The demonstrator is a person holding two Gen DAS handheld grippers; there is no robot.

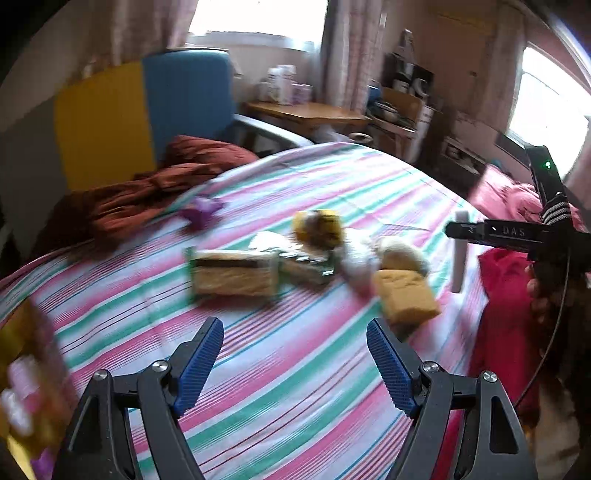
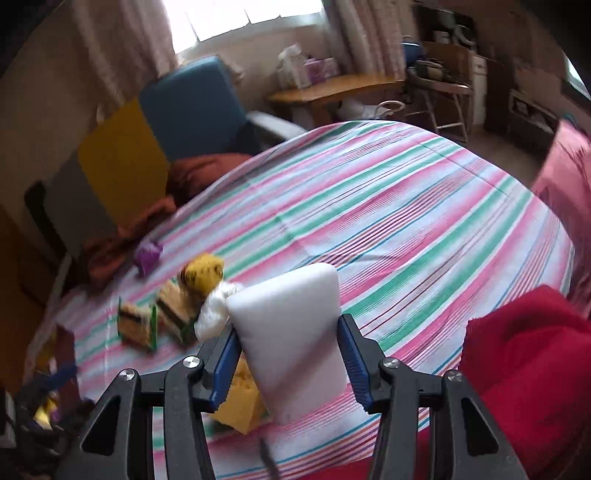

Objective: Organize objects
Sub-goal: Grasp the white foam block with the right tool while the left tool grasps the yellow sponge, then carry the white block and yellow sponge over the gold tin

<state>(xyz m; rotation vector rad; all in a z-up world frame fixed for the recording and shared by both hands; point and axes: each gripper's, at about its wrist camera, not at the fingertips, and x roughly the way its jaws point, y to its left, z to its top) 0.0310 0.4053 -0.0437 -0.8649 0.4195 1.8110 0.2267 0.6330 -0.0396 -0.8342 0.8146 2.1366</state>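
Step in hand: a judgement only; one item is lifted out of the pile and carried, the rest not yet sorted.
Left gripper (image 1: 295,363): fingers spread wide, holding nothing, hovering over the striped bed sheet (image 1: 295,387) short of the pile.
Pile: wrapped scouring sponges (image 1: 232,275), a yellow plush toy (image 1: 319,225) and a loose yellow sponge (image 1: 406,295) lie clustered mid-bed, touching one another; motion blur hides finer detail.
Purple item (image 1: 203,214): apart from the pile, toward the far left edge of the bed; too blurred to name.
Right gripper (image 2: 288,354): fingers clamped on a white foam block (image 2: 295,332), held upright above the bed, right of the pile.
Next move: likely setting the block down somewhere chosen, then the free left fingers closing on a sponge; the soft foam needs only light squeeze.
Surface: a bed, soft and wrinkled.
Room: brown blanket (image 1: 147,199) at the far left edge, blue chair (image 1: 188,99), wooden side table (image 1: 306,112), curtained window (image 1: 258,18), red cloth (image 2: 524,369) at the near right.
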